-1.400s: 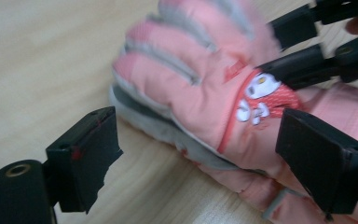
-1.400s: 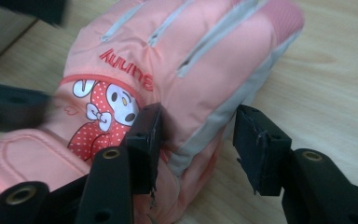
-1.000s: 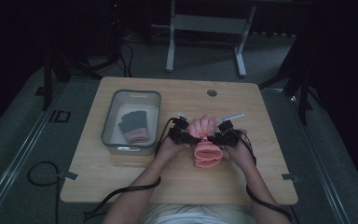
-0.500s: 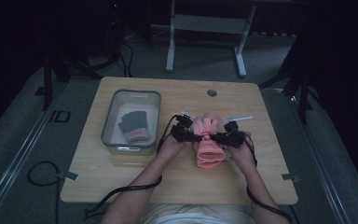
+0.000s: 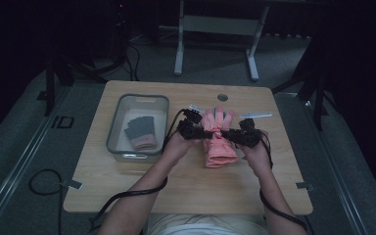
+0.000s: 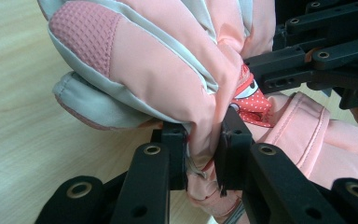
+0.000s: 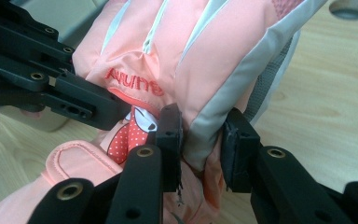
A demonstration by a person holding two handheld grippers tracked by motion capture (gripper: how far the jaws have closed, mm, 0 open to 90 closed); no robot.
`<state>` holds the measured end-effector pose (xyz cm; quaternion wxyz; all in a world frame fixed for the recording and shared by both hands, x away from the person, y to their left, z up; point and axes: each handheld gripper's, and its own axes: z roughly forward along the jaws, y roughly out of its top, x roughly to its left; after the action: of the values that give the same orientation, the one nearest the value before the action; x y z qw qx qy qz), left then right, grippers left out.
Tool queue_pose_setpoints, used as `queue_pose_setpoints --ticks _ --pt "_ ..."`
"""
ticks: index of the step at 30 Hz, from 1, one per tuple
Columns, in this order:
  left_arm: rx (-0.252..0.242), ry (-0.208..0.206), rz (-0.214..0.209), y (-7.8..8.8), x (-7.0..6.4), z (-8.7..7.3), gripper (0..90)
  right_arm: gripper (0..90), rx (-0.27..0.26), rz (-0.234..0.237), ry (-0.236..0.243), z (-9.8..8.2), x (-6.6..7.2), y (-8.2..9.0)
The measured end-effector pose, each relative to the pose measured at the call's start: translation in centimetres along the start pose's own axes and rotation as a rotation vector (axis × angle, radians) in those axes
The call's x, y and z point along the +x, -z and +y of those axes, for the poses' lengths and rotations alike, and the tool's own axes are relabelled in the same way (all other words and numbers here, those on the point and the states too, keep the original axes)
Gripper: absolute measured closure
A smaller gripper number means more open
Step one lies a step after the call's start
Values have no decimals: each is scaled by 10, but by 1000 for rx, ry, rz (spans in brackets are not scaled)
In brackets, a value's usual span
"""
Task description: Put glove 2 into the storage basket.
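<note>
Both grippers have clamped the pink glove [image 5: 219, 139] and lifted its finger end off the table [image 5: 186, 196], just right of the bin [image 5: 115, 125]. A second ago it lay flat. Left gripper [image 6: 204, 154] jaws have just been closing and pinch one edge of the glove tight. Right gripper [image 7: 201, 149] jaws, narrowed but wider, press on the opposite edge. The cuff hangs toward the table. The grey glove [image 5: 140, 129] lies in the bin. Likely next: carry the pink one left into the bin.

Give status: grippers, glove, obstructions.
Left gripper and right gripper both clamped on pink glove. Glove lifted off table. Bin alongside, clear.
</note>
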<state>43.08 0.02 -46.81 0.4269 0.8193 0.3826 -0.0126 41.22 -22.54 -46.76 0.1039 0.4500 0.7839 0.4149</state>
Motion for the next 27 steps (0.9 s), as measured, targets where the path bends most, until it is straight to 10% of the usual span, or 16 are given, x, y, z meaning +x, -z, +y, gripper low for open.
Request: queue_pose_setpoints --ticks 27 --pt "-56 -9 106 87 12 23 761 714 -67 42 101 69 53 -2"
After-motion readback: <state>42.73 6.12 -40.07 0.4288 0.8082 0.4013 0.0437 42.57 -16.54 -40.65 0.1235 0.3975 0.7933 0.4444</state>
